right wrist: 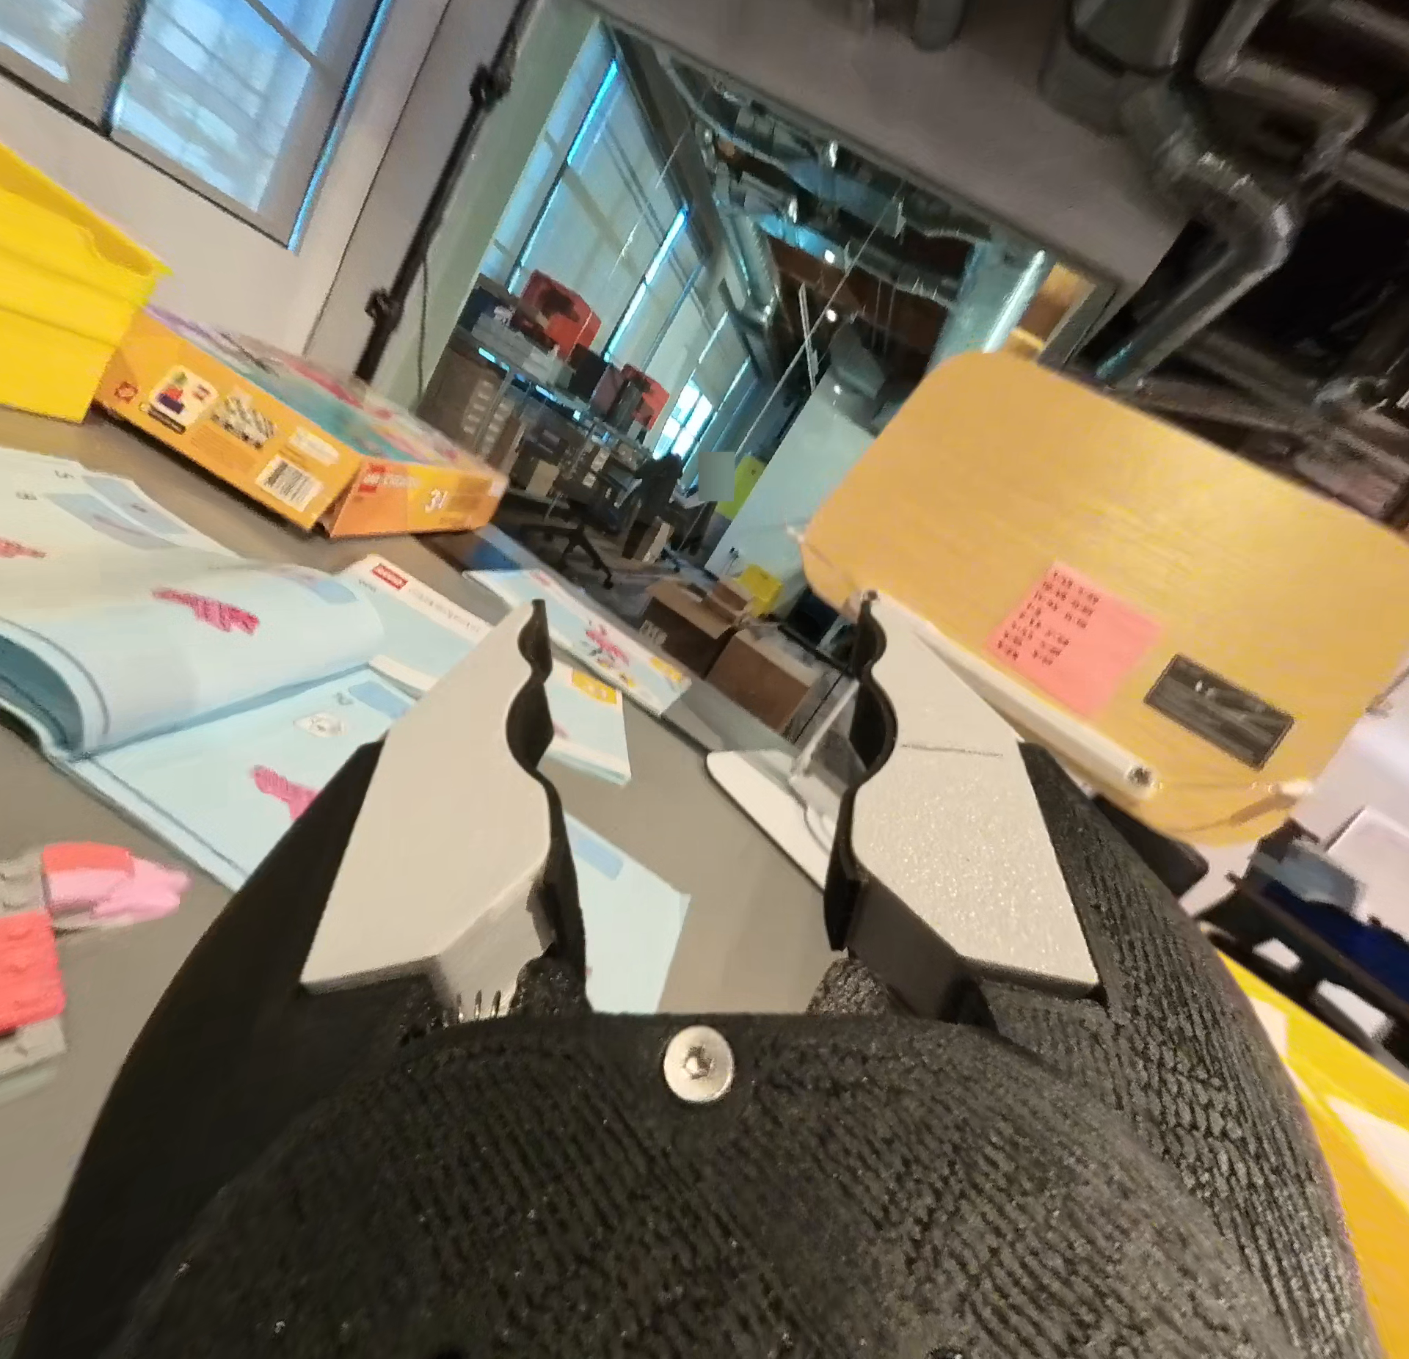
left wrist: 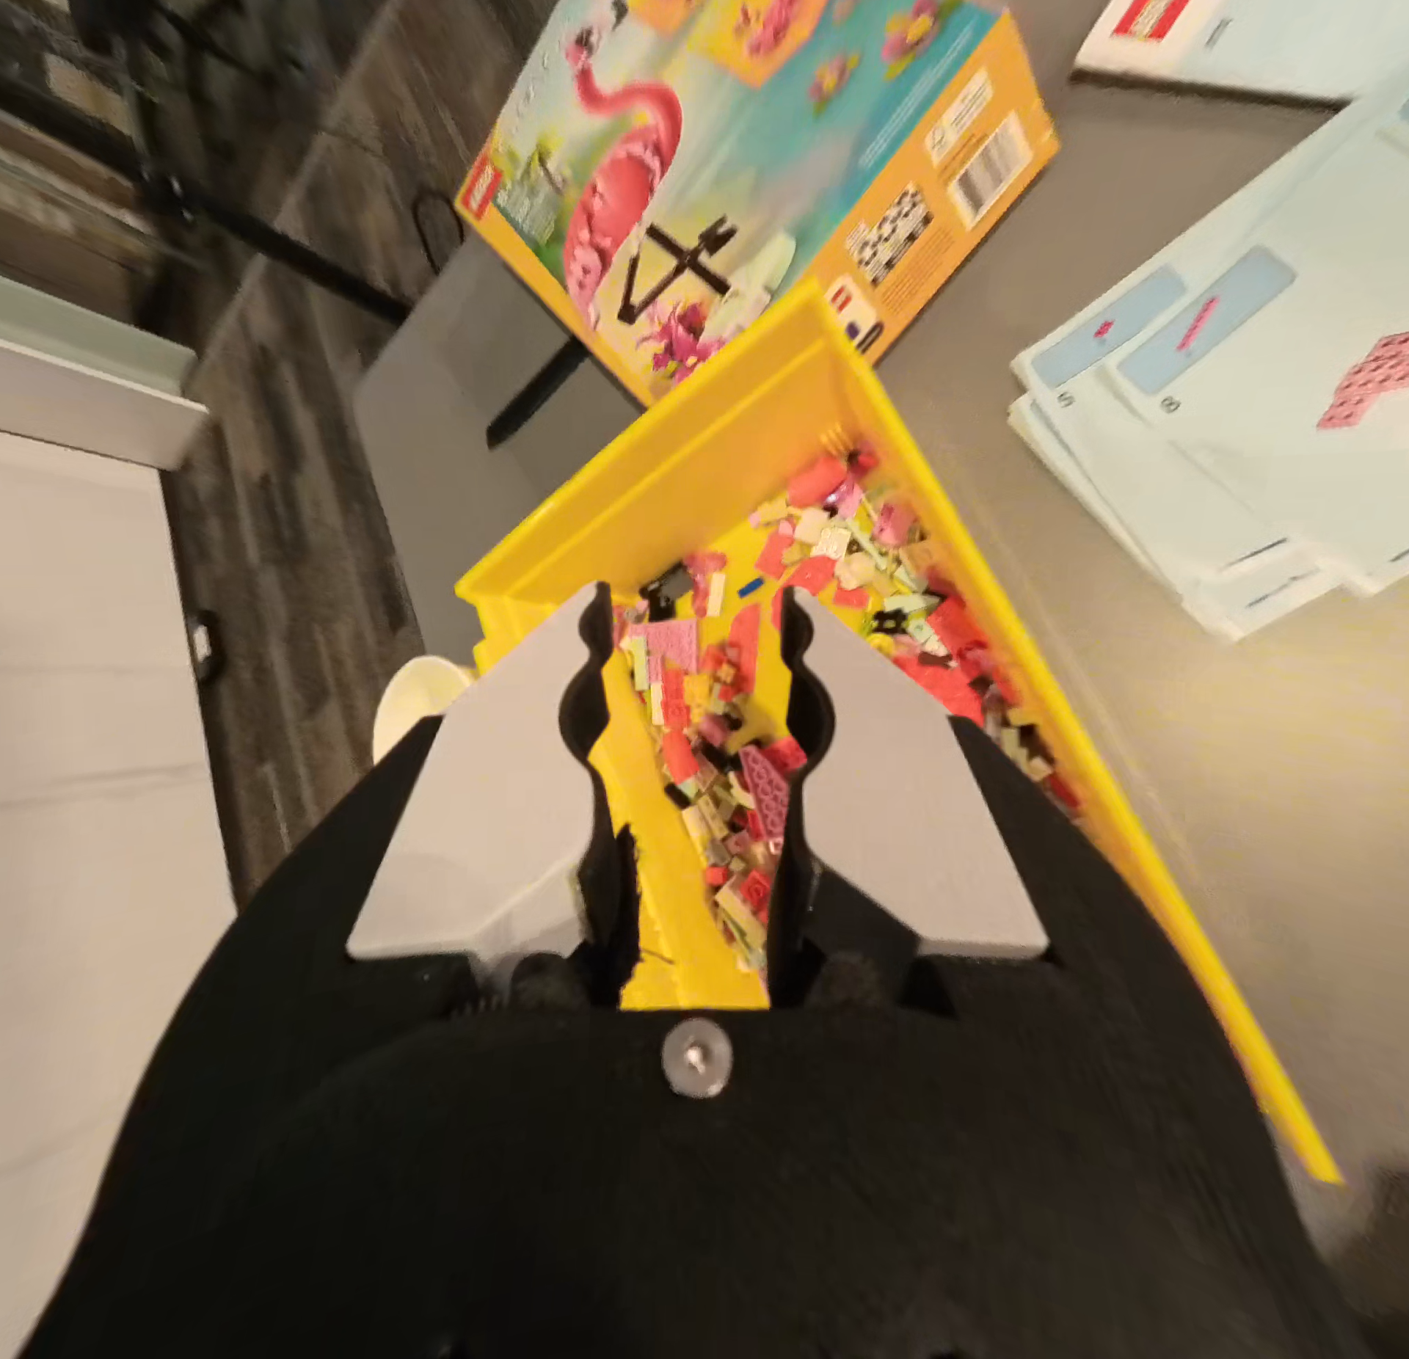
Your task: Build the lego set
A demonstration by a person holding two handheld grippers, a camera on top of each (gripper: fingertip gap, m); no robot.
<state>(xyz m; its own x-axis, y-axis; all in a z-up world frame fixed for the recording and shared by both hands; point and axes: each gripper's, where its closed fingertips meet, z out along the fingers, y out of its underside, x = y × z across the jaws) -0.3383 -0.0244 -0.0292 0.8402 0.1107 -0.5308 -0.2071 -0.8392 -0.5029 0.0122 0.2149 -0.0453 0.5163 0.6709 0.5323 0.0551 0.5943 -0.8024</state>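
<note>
A yellow bin (left wrist: 686, 453) holds several loose pink, red and pale bricks (left wrist: 732, 758). My left gripper (left wrist: 698, 594) is open and empty, hovering over the bin's inside. My right gripper (right wrist: 701, 613) is open and empty, held above the grey table and pointing out across the room. A partly built pink and red brick piece (right wrist: 99, 880) lies on the table at the far left of the right wrist view. Open instruction booklets lie on the table in the left wrist view (left wrist: 1220, 423) and in the right wrist view (right wrist: 190, 636).
The set's yellow box lies beyond the bin in the left wrist view (left wrist: 762, 141) and shows flat in the right wrist view (right wrist: 290, 438). A stack of yellow bins (right wrist: 53, 293) stands far left. A tan board on a stand (right wrist: 1105, 575) rises at the right. The table edge and floor (left wrist: 290, 484) are left of the bin. My hands' fingertips stand some 45 centimetres from each other.
</note>
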